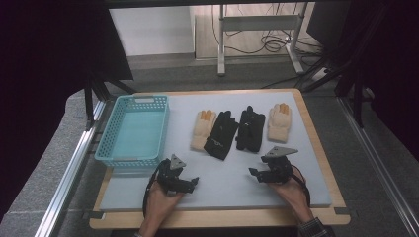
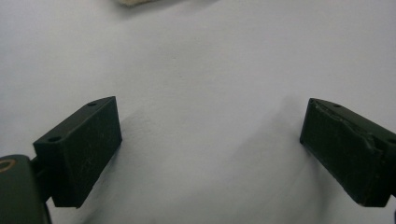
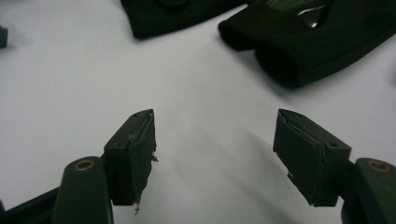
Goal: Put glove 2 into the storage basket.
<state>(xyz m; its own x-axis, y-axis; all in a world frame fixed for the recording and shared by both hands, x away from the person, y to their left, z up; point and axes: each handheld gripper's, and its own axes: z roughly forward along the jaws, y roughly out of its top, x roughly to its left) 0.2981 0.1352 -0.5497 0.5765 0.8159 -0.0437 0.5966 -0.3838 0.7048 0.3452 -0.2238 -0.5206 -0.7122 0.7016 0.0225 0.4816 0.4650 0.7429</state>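
Four gloves lie in a row at the back of the grey mat [image 1: 222,187]: a cream glove with orange fingertips [image 1: 203,129], two black gloves [image 1: 222,134] [image 1: 250,128], and a second cream glove [image 1: 279,122]. My left gripper [image 1: 194,182] rests near the front left of the mat, its tips turned right. In the left gripper view it [image 2: 210,126] stands open over bare mat. My right gripper [image 1: 253,173] sits front right, tips turned left toward the gloves. In its own view it [image 3: 214,126] is open and empty, with the black gloves' cuffs [image 3: 308,42] just beyond the jaws.
A light blue plastic basket [image 1: 107,148] stands at the left of the mat, with nothing visible in it. The mat lies on a wooden board [image 1: 222,217]. Metal rails run along both sides, and a desk frame with cables stands on the floor behind.
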